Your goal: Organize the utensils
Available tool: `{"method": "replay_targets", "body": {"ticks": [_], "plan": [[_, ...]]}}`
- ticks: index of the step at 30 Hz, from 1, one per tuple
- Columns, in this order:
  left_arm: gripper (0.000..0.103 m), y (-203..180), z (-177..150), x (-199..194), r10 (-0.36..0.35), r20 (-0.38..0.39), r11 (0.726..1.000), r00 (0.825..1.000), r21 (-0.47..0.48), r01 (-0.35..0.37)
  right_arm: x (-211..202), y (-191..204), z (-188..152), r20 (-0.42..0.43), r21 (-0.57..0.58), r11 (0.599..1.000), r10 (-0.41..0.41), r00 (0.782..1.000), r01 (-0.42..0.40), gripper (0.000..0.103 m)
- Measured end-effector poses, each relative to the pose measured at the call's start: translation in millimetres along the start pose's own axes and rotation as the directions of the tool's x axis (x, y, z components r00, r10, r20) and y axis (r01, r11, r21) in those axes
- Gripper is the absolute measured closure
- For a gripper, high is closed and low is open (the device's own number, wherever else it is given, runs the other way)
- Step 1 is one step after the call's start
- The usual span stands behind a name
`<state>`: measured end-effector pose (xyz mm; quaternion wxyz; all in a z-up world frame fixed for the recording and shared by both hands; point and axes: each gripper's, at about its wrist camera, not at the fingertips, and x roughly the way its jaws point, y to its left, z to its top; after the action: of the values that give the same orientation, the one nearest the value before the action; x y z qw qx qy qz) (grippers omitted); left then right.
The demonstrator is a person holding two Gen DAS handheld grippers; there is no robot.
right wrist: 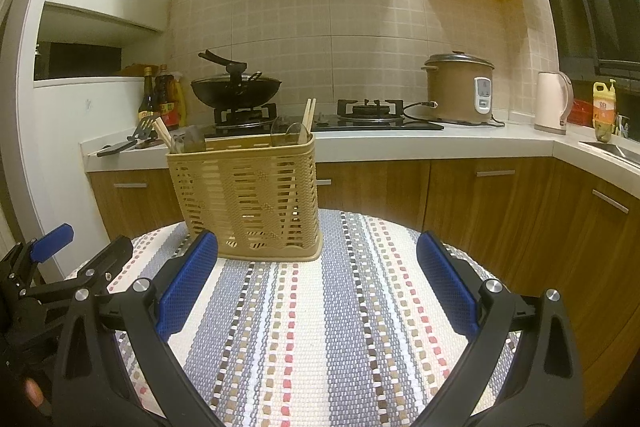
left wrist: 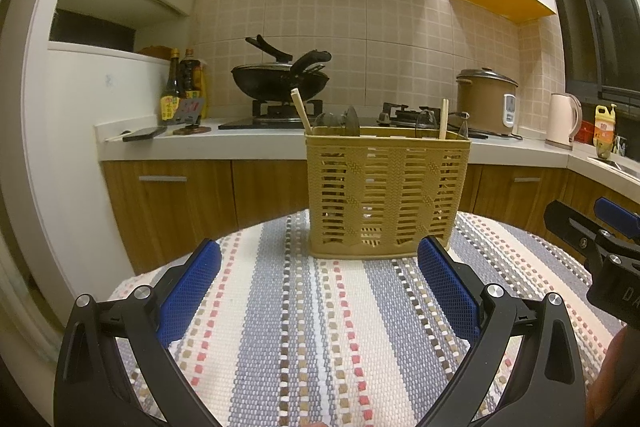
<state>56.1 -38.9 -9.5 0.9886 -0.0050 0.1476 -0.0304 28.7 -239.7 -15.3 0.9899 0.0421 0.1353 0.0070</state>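
A tan slatted utensil basket (left wrist: 386, 195) stands upright at the far side of a round table with a striped woven cloth (left wrist: 320, 327). Wooden chopsticks (left wrist: 301, 114) and dark spoons (left wrist: 351, 121) stick up from the basket (right wrist: 248, 203). My left gripper (left wrist: 320, 257) hovers low over the cloth just short of the basket, open, nothing between its blue pads. My right gripper (right wrist: 318, 249) is also open and empty, with the basket ahead to its left. Each gripper shows at the edge of the other's view: the right one (left wrist: 600, 243), the left one (right wrist: 60, 259).
Beyond the table runs a kitchen counter (right wrist: 400, 147) with a gas hob, a black wok (left wrist: 280, 79), sauce bottles (left wrist: 182, 87), a rice cooker (right wrist: 460, 87), a pink kettle (right wrist: 554, 103) and a phone (left wrist: 144, 134). Wooden cabinets stand below it.
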Motion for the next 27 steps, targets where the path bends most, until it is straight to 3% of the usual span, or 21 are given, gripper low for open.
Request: {"method": "replay_targets", "body": {"ticks": [27], "plan": [[0.007, 5.8, 2.3, -1.9, 0.024, -0.001, 0.999, 1.000, -0.021, -0.024, 2.5, -1.1, -2.0, -0.005, -0.001, 1.000, -0.004, 1.000, 0.004, 0.008]]}}
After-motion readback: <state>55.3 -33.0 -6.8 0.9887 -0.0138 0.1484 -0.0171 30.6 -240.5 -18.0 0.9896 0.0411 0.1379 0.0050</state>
